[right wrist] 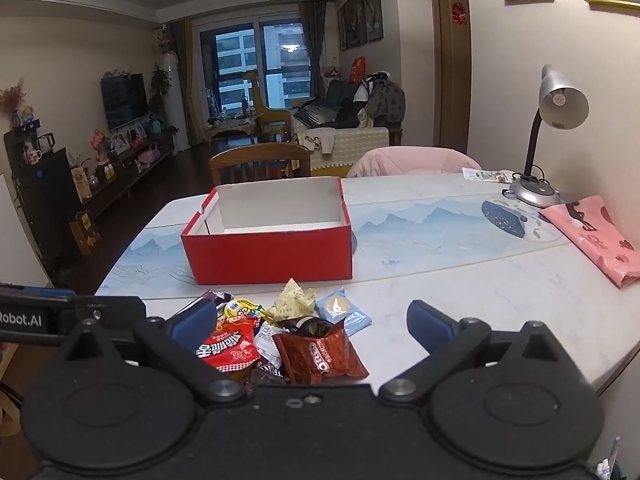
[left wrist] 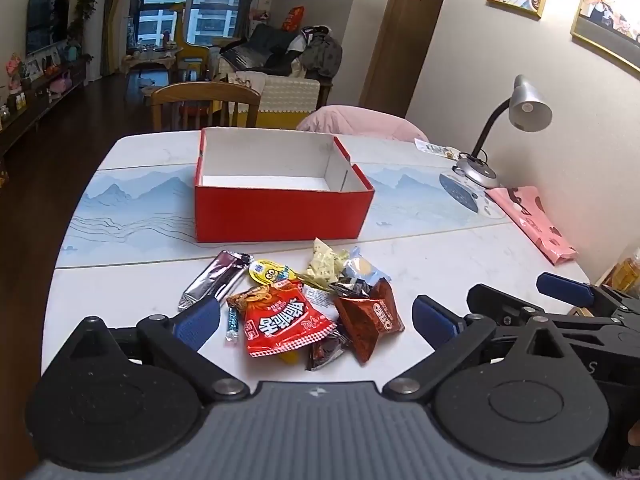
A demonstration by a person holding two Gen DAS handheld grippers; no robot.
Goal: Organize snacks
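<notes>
Snacks heaped in front of an empty red box, both claws wide open.

The left claw point(left wrist: 316, 320) and right claw point(right wrist: 312, 326) hover above the near edge of the white surface point(left wrist: 460, 256), jaws spread, nothing between the pads. The snack pile point(left wrist: 304, 304) lies just before the red box point(left wrist: 280, 210): a red Korean-lettered packet point(left wrist: 280, 322) beside a brown Oreo packet point(right wrist: 320, 356), a silver bar wrapper point(left wrist: 212, 280) at the left. A desk lamp point(right wrist: 556, 120) and a pink bag point(right wrist: 596, 236) sit well apart at the right.
</notes>
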